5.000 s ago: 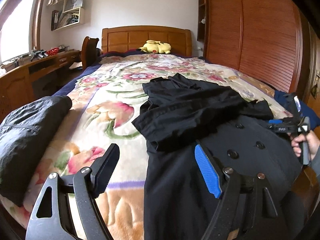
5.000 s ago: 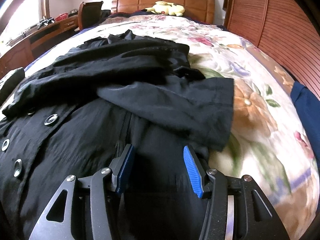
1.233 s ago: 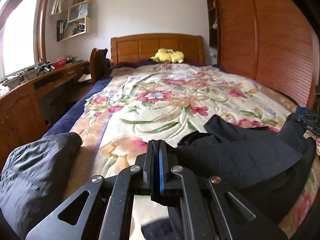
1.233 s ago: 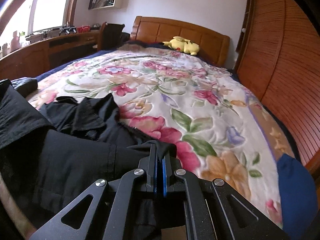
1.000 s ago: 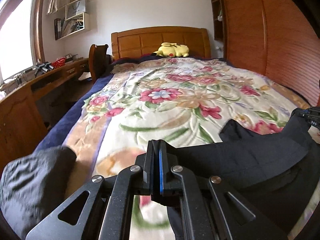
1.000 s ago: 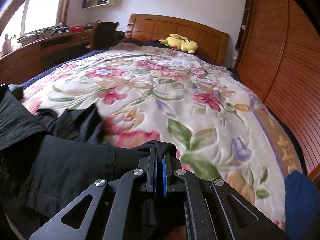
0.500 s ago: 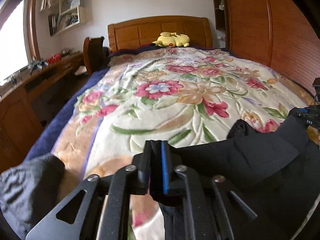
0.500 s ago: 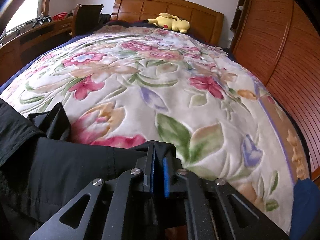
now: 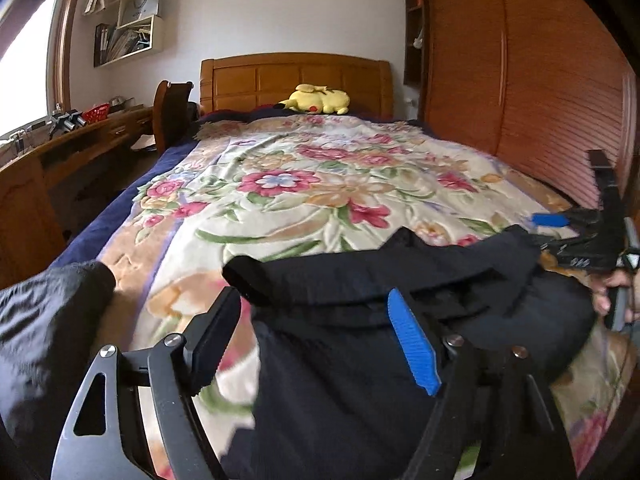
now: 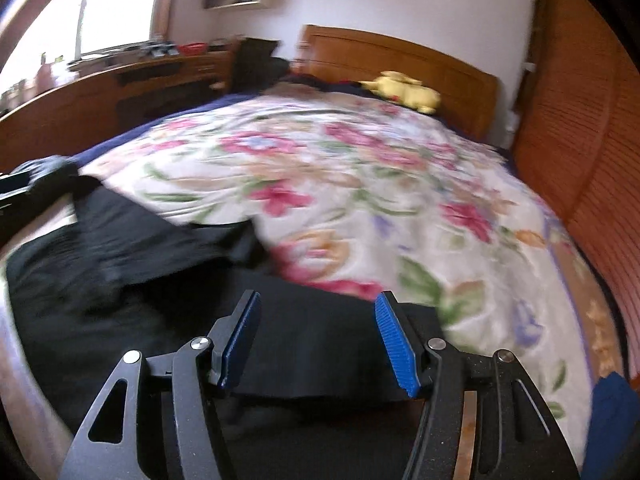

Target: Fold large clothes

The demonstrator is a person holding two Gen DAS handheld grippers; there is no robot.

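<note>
My bed [image 9: 304, 184] wears a floral quilt. A yellow plush toy [image 9: 316, 100] lies beside the headboard [image 9: 294, 80]. Far from the headboard lie a folded black coat [image 9: 360, 320] and, beside it, a dark bundle [image 9: 44, 328].

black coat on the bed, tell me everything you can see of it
The black coat is a dark, matte woven garment, folded over on itself into a thick, rumpled bundle with a rolled upper edge. It lies at the near end of the floral bedspread. The left gripper and right gripper are both open above it, gripping nothing.
</note>
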